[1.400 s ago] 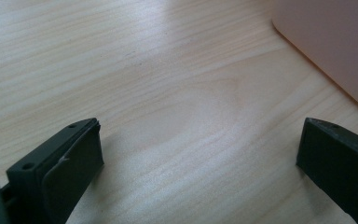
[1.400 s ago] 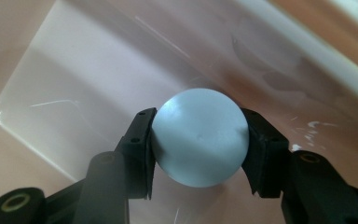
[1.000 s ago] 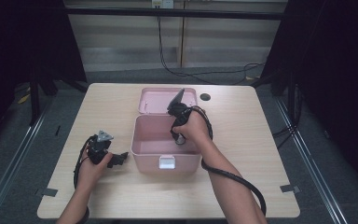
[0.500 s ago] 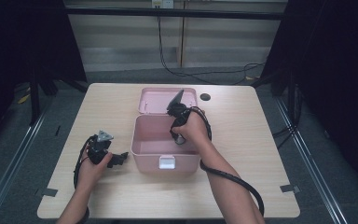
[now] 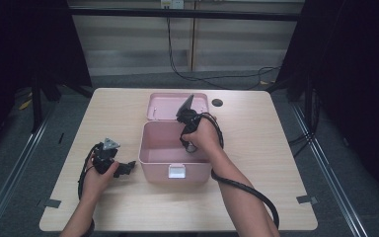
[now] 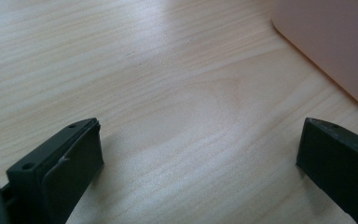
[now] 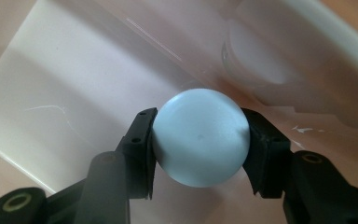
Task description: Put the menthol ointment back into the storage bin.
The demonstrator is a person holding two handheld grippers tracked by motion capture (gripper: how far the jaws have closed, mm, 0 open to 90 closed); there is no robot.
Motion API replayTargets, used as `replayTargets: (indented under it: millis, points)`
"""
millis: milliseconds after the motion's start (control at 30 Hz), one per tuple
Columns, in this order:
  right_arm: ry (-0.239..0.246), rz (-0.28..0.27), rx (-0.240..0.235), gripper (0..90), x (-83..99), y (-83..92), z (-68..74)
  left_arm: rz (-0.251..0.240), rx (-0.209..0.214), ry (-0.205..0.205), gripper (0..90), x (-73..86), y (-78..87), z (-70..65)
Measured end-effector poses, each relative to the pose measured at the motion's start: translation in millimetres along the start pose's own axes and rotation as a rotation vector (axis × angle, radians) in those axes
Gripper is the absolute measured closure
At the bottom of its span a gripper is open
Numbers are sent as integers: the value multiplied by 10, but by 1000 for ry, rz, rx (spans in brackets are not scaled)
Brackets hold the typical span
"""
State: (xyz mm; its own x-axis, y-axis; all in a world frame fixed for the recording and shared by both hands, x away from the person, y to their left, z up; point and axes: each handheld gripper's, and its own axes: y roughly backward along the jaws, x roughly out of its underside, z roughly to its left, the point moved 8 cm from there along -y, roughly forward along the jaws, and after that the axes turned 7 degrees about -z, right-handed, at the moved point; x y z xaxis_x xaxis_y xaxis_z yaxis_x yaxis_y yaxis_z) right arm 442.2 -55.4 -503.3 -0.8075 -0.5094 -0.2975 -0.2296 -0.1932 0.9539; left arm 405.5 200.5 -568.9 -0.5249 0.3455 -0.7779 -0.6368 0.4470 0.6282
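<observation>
High view: A pink box (image 5: 175, 158) stands open at the middle of the table (image 5: 276, 148), its lid (image 5: 165, 105) folded back flat on the far side. A white latch (image 5: 176, 172) sits on the near wall. The right hand (image 5: 205, 138) holds the right gripper (image 5: 190, 145) pointed down into the box near its right wall. The left hand (image 5: 96, 173) rests on the table just left of the box and holds the left gripper (image 5: 126, 169) level, jaws toward the box wall. A cable (image 5: 249, 190) trails from the right gripper along the forearm.

Left gripper view: The jaws stand wide apart with nothing between them. Bare table (image 6: 168, 93) lies beneath. A corner of the box (image 6: 335, 42) shows at upper right, near the right-hand jaw but apart from it.

Right gripper view: The right gripper (image 7: 199, 140) pinches a pale blue ball (image 7: 200, 137). Both pads press on the ball's sides, one on each. The ball sits inside the box (image 7: 74, 84), above its pale floor and near a wall. Whether the ball touches the floor cannot be told.
</observation>
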Motion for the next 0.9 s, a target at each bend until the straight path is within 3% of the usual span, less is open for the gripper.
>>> replayTargets:
  millis: [600,900]
  points:
    - [21,42,3,500,19,-45,12,0,0,0,0,0,0,0]
    - [24,31,-6,487,21,-37,13,0,0,0,0,0,0,1]
